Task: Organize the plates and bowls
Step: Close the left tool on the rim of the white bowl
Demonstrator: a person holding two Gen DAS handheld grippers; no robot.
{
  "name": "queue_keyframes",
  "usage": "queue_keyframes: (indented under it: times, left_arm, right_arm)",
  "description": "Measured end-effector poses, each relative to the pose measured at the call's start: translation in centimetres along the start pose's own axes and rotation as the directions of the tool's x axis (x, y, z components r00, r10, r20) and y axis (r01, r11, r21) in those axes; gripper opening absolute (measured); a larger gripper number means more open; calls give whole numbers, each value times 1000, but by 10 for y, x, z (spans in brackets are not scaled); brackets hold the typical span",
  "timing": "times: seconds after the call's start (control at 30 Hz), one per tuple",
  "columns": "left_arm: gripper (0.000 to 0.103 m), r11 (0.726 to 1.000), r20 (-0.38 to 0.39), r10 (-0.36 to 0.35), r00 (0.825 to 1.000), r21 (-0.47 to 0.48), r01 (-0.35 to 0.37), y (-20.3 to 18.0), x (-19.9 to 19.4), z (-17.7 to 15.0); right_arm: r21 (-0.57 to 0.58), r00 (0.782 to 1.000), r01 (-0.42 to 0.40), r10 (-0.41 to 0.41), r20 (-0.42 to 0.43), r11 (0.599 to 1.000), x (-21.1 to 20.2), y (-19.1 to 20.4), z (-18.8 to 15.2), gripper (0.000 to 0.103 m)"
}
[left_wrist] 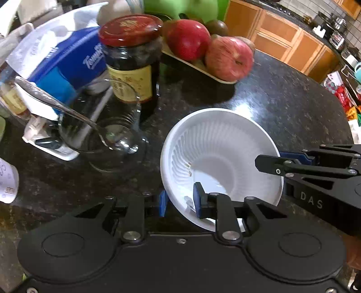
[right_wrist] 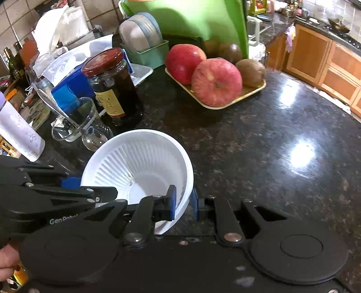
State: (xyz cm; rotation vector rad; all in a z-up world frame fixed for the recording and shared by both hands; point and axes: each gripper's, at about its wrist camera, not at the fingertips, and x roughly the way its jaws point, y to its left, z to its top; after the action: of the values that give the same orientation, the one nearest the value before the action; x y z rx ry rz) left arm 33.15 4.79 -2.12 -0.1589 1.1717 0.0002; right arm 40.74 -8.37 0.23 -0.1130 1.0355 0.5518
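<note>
So we've got a white ribbed disposable bowl (left_wrist: 222, 157) sitting on the dark speckled stone worktop (left_wrist: 282, 101), and both tools are on it at once. Our left tool (left_wrist: 179, 199) is pinching the bowl's near rim: one blue pad sits inside the bowl, the other outside, with the thin wall squeezed between them. The right tool (right_wrist: 183, 200) does the same on the opposite side of the rim, one pad inside and one outside, clamped on the wall. In the left wrist view the right tool comes in from the right edge, and in the right wrist view the left tool reaches in from the left. The bowl looks tilted, but we can't tell if it's fully off the worktop or still resting on it.

Just beside the bowl, toward the cluttered end of the worktop, there's a clear glass (left_wrist: 99, 139) with a metal spoon (left_wrist: 67, 108) leaning in it, and behind that a dark jar with a red lid (left_wrist: 133, 60). A blue and white tissue pack (left_wrist: 67, 58) lies behind the glass. Further back a pale tray (right_wrist: 225, 102) holds red apples (right_wrist: 216, 82) and kiwis (right_wrist: 251, 72), well apart from the bowl. A green cutting board (right_wrist: 191, 18) stands behind the tray.
</note>
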Motion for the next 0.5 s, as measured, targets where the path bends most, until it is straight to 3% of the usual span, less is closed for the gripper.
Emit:
queue_keyframes:
  times: [0.5]
  left_arm:
    - [31,976,-12,-60,998,207,61,-63,-1,-4]
  right_arm:
    - [100,996,84,-82,-27,991,-39,-38,-47,18]
